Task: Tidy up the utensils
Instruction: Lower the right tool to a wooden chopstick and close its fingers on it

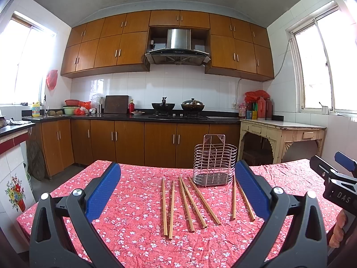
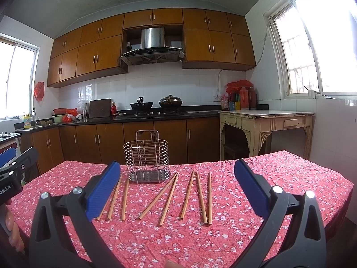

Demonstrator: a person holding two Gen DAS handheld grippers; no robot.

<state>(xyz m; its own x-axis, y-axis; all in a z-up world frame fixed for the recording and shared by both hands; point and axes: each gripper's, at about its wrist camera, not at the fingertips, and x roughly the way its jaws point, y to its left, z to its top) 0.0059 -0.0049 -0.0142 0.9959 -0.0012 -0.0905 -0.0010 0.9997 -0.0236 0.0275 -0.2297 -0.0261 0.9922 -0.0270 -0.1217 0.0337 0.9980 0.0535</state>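
Observation:
Several wooden chopsticks (image 1: 191, 203) (image 2: 169, 196) lie loose, roughly side by side, on a table with a red floral cloth (image 1: 133, 234) (image 2: 267, 178). Behind them stands an upright wire utensil holder (image 1: 214, 163) (image 2: 146, 163), with nothing in it. My left gripper (image 1: 177, 167) hovers above the near side of the table, open, its blue pads (image 1: 104, 189) wide apart and holding nothing. My right gripper (image 2: 177, 163) is likewise open and holds nothing. Each gripper shows at the edge of the other's view: the right gripper (image 1: 334, 178) and the left gripper (image 2: 13, 167).
A person's hand (image 1: 339, 230) (image 2: 13, 234) holds each gripper handle. Beyond the table run brown kitchen cabinets and a black counter (image 1: 156, 117) with two woks. A cream side table (image 1: 283, 131) (image 2: 267, 118) stands at the right under a window.

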